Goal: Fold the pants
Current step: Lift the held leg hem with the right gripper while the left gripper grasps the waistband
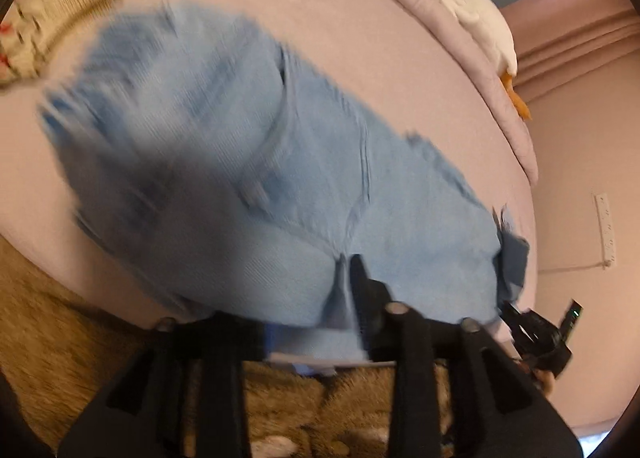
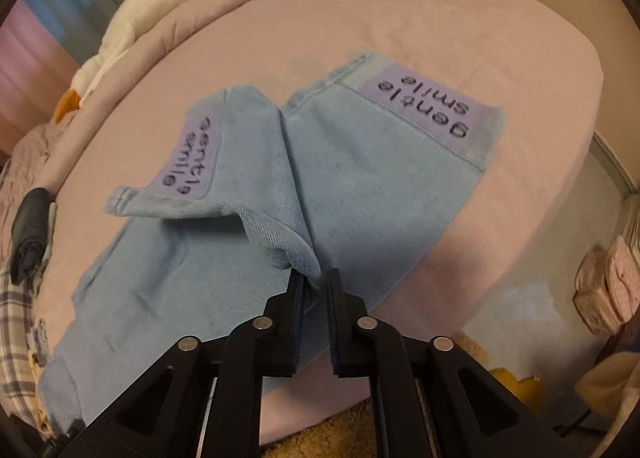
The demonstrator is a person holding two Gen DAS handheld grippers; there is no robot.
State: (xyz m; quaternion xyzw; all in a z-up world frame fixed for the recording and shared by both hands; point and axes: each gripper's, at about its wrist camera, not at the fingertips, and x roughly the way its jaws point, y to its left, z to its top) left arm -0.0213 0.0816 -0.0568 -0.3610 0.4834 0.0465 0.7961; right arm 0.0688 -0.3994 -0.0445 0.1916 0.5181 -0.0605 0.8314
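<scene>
Light blue denim pants (image 1: 248, 162) lie on a pink bed (image 1: 360, 38). In the left wrist view my left gripper (image 1: 348, 278) is shut on a fold of the pants near the bed's front edge; only one finger (image 1: 364, 290) shows clearly and the view is blurred. In the right wrist view the pants (image 2: 360, 186) show two leg hems with purple "gentle smile" labels (image 2: 428, 110). My right gripper (image 2: 316, 282) is shut on a pinched fold of the pants between the legs, lifting it slightly. The right gripper (image 1: 532, 330) also shows at the left view's lower right.
A white goose plush (image 2: 132, 30) lies on a pink quilt at the bed's far side. Folded clothes (image 2: 28, 234) sit at the left edge. A patterned cloth (image 1: 56, 10) lies on the bed. A brown furry rug (image 1: 60, 346) covers the floor below.
</scene>
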